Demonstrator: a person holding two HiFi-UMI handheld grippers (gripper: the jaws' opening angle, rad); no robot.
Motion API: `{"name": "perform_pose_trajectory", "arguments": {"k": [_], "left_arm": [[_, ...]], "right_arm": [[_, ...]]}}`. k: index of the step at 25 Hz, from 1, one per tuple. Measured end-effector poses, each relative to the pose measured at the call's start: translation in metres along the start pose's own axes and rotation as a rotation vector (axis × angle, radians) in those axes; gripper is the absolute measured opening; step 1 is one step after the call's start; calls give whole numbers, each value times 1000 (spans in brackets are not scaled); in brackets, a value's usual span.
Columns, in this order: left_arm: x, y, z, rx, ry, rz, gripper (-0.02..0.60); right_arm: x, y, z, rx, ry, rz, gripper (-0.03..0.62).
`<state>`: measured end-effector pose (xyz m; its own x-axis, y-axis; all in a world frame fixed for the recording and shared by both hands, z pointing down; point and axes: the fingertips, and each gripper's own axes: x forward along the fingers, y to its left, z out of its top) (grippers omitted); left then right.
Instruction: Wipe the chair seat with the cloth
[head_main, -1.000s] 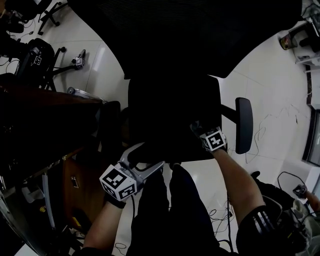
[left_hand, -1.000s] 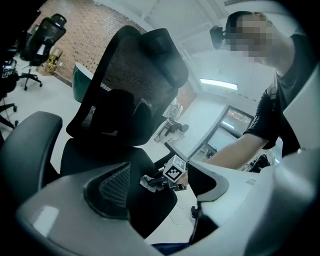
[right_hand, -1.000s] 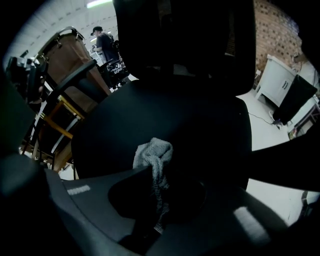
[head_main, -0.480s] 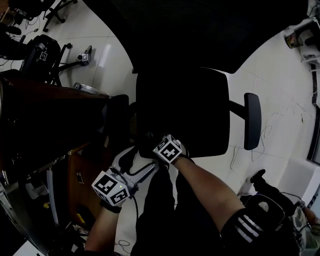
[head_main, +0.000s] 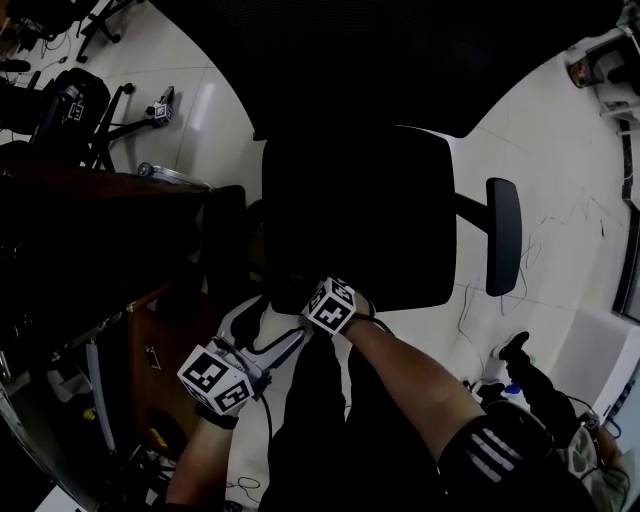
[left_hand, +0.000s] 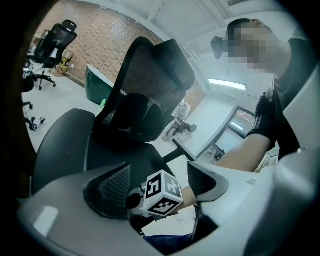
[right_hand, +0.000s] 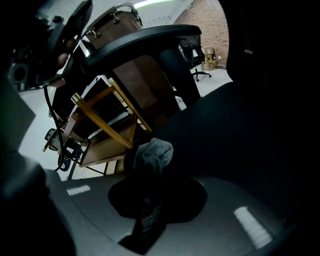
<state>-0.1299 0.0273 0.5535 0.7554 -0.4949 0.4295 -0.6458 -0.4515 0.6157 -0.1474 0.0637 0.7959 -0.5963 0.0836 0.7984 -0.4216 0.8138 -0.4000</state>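
Note:
The black chair seat (head_main: 360, 215) fills the middle of the head view. My right gripper (head_main: 305, 297) rests at the seat's front left corner, its marker cube (head_main: 333, 305) facing up. In the right gripper view a grey cloth (right_hand: 152, 155) sticks out from between the jaws, and my right gripper (right_hand: 149, 192) is shut on it just above the dark seat (right_hand: 225, 130). My left gripper (head_main: 268, 325) hangs off the seat's front left edge, beside the right one. Its jaws stand open and hold nothing in the left gripper view (left_hand: 159, 182), which looks across the seat (left_hand: 65, 140) to the backrest (left_hand: 150, 80).
Black armrests flank the seat on the left (head_main: 225, 235) and right (head_main: 503, 235). A dark wooden desk (head_main: 90, 230) stands close on the left. My legs (head_main: 340, 420) are right at the seat's front edge. Other office chairs (head_main: 70, 100) and floor cables (head_main: 470, 310) lie further off.
My right gripper has swept with the cloth from the seat's front right to its front left corner. The left gripper has hardly moved.

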Motion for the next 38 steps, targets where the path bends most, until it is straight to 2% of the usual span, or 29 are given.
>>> {"name": "perform_pose_trajectory", "arguments": {"k": [5, 13, 23, 29, 32, 38], "left_arm": [[24, -7, 0, 7, 25, -29, 383], [73, -31, -8, 21, 93, -91, 385], [114, -65, -6, 33, 141, -156, 383], [120, -74, 0, 40, 158, -149, 383], [115, -86, 13, 46, 147, -138, 383], [86, -133, 51, 70, 92, -119, 383]], "right_arm": [[-29, -27, -62, 49, 54, -53, 49], [-114, -88, -168, 141, 119, -164, 49], [-182, -130, -227, 268, 124, -257, 49], [-204, -133, -241, 382, 147, -281, 49], [-220, -122, -223, 429, 54, -236, 49], [-295, -76, -151, 438, -199, -199, 49]]}}
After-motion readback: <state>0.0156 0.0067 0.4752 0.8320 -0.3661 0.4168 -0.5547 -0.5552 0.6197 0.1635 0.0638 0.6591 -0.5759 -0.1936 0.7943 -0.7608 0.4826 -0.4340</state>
